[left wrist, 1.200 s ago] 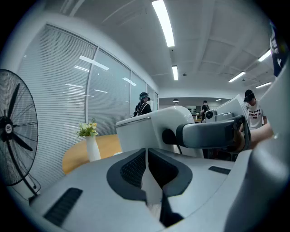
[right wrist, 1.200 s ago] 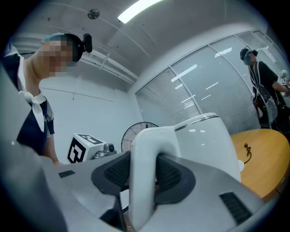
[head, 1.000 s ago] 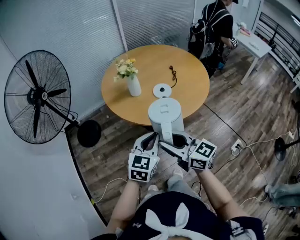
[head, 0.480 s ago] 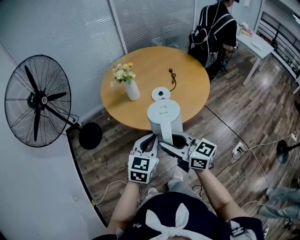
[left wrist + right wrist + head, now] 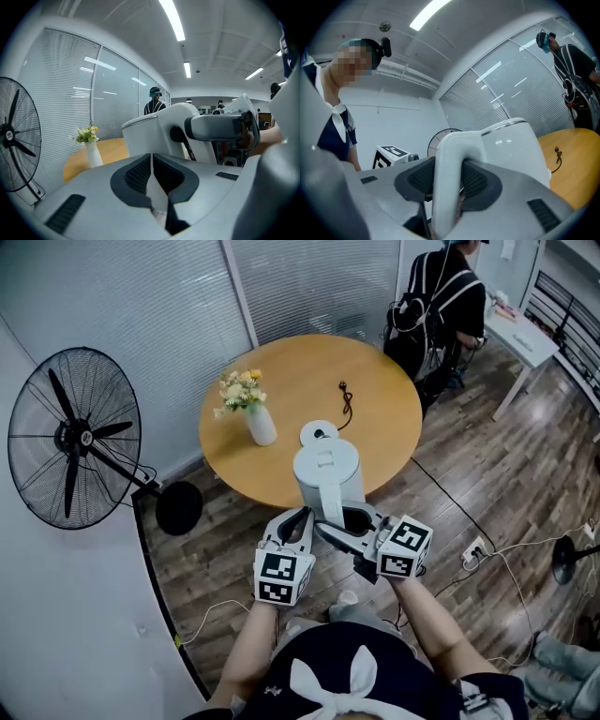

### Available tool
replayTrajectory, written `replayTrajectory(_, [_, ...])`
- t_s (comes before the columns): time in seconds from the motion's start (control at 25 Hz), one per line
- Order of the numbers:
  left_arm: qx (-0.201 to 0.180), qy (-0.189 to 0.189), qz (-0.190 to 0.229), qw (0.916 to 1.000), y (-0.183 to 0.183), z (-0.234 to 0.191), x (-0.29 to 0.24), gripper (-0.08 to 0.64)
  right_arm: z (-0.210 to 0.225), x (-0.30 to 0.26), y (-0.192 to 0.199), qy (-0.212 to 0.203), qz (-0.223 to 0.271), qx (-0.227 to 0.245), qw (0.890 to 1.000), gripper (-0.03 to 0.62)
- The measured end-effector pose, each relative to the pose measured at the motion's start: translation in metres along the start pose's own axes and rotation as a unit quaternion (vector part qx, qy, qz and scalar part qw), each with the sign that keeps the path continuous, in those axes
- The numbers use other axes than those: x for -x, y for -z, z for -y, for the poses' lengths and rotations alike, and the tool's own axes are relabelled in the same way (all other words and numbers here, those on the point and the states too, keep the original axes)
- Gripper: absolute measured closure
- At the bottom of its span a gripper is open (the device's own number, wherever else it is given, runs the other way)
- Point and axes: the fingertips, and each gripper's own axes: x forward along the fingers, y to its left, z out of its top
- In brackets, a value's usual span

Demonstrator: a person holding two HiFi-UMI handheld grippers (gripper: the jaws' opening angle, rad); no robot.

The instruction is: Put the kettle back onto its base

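One kettle (image 5: 328, 472) clamped by right hand-held gripper (image 5: 337, 524), left hand-held gripper (image 5: 301, 519) closed

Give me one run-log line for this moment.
right tool: shut on handle of kettle | left tool: shut, empty | base: bare, on round table | kettle: not yet on base

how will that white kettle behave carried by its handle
Likely rigid: the kettle looks hard-shelled. Held only at its handle by the right claw, it may swing or tilt. Possibly heavy if filled; contents aren't visible.
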Motion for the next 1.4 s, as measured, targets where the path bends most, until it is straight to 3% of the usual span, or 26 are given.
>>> replayTrajectory(0.32, [0.015,-0.020,-0.002,0.9997,0.001,0.005,-0.019,0.522,0.015,0.007,-0.006,-0.030,-0.005,-0.006,1.000,0.423])
replayTrajectory(0.64, [0.026,-0.028,-0.010,0.9992,0.002,-0.011,-0.034,0.522,0.036,-0.003,-0.007,-0.034,-0.008,-0.017,0.999,0.423])
replayTrajectory(1.4, [0.006,0.041,-0.021,0.9989,-0.013,-0.096,-0.106,0.525,0.119,-0.073,-0.025,0.026,0.003,-0.026,0.999,0.423])
